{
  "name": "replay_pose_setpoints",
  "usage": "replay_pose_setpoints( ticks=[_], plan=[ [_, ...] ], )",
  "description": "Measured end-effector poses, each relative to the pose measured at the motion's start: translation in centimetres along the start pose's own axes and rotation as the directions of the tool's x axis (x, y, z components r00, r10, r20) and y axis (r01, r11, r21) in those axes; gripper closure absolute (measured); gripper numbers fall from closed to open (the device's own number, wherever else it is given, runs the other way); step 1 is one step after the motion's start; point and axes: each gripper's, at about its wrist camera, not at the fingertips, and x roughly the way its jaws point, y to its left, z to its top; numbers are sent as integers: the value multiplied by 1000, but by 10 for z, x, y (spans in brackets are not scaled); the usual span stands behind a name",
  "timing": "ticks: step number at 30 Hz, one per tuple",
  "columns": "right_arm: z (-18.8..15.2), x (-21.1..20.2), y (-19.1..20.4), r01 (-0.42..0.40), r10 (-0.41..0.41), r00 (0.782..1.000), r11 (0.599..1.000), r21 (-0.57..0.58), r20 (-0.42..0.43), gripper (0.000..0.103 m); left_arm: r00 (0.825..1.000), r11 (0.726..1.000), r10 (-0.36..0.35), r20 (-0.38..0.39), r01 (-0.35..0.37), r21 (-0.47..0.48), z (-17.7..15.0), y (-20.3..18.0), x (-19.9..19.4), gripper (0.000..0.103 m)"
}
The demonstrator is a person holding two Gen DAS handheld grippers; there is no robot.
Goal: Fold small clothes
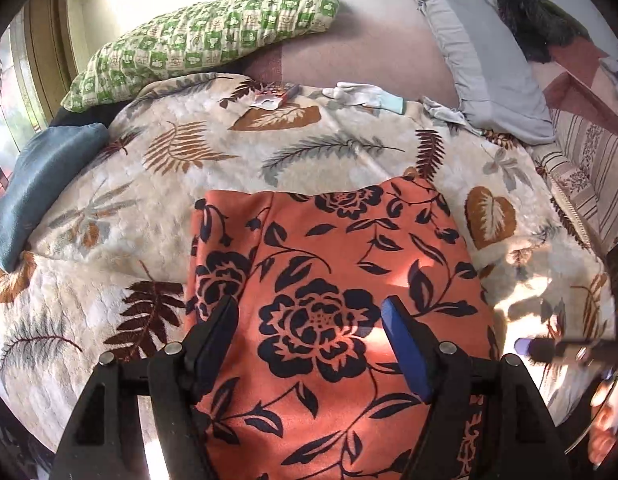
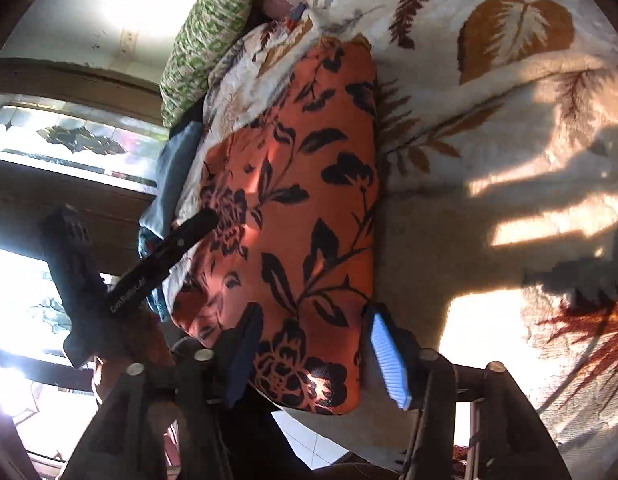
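Here, an orange cloth [image 1: 337, 280] with black flowers lies partly folded on the leaf-print blanket [image 1: 213, 168], between the wide-spread jaws of both the left hand-held gripper [image 1: 309, 320] and right hand-held gripper [image 2: 309, 328], with a green pillow [image 1: 197, 36] and blue towel [image 1: 41, 184] beyond.

orange garment [image 1: 341, 280] with a bold black rose-and-leaf print, lying flat on the bed, left side folded over itself, long axis running 6 to 12 o'clock in the left wrist view.

Garment [image 1: 333, 280] on blanket [image 1: 157, 200], before pillows [image 1: 213, 36]
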Motion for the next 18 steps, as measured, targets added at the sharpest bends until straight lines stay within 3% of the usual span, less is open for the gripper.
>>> replay_pose_setpoints(
  ticks=[3, 7, 9, 11, 13, 16, 17, 18],
  plan=[
    [32, -18, -1, -27, 25, 995, 999, 18, 100, 33, 990, 999, 40, -134, -40, -1, -9, 7, 39, 28],
    [80, 2, -11, -75, 63, 989, 994, 85, 131, 33, 992, 997, 64, -107, -59, 44, -15, 1, 40, 27],
    [95, 28, -18, -61, 51, 995, 991, 117, 86, 33, 992, 999, 42, -121, -40, 24, -13, 5, 42, 27],
    [96, 55, -15, -38, 37, 999, 994, 102, 9, 58, 992, 999, 33, -120, -30, 28, -14, 7, 42, 27],
    [89, 54, 3, 56, -57, 998, 998, 23, 40, 67, 993, 999, 28, -112, -25, 31, -15, 8, 42, 26],
    [84, 52, 14, 179, -174, 980, 983, -47, 96, 66, 992, 998, 45, -114, -41, 40, -14, 4, 45, 26],
    [85, 62, 4, 200, -199, 978, 979, -23, 66, 58, 993, 998, 48, -109, -44, 42, -14, 3, 43, 26],
    [87, 65, -8, 173, -174, 984, 984, 31, 47, 48, 994, 998, 47, -102, -43, 41, -14, 4, 40, 26]
  ],
)
